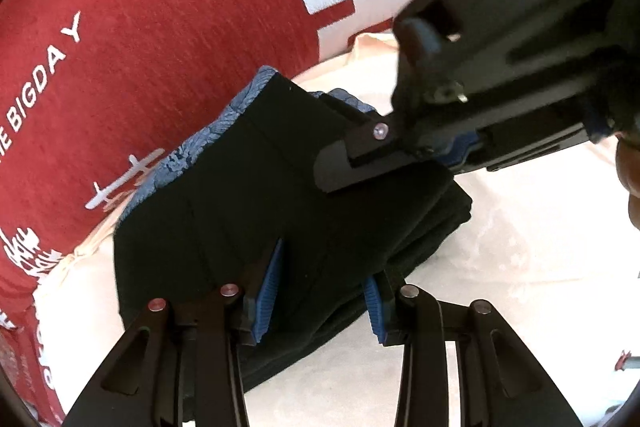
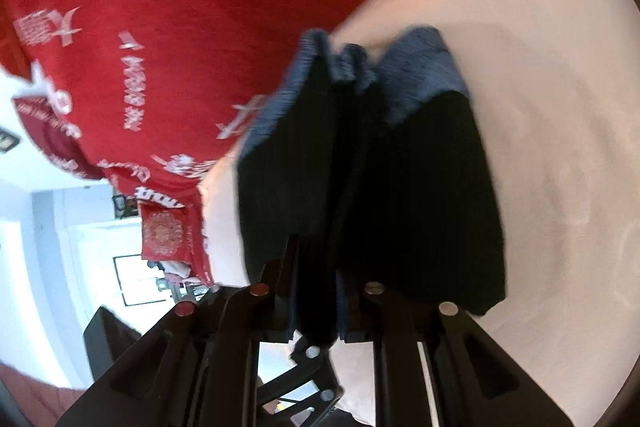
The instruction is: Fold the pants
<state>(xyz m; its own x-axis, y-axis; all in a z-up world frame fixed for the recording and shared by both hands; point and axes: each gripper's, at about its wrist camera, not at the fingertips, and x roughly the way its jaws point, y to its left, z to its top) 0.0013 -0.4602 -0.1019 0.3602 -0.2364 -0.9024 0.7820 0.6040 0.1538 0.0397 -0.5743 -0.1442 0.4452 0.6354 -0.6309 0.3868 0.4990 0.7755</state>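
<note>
Left gripper [image 1: 320, 291]: released, straddling the near end of the folded black pants [image 1: 248, 195] on the cream cloth [image 1: 520, 227]. Right gripper [image 2: 316, 307]: clenched on the pants' right edge, nearer for the coming fold. Long axis runs toward the grey waistband [image 1: 200, 151].

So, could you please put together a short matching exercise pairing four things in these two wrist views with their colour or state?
Things:
1. folded black pants
2. blue-grey ribbed waistband
3. left gripper
4. right gripper

Colour or state:
a. clamped on a thick edge of the stacked layers
b. fingers apart, one blue pad on each side of the fabric
c. a compact dark stack on the pale cream tablecloth
d. lighter band at the end nearest the person's red printed shirt

Pairs: 1-c, 2-d, 3-b, 4-a
</note>
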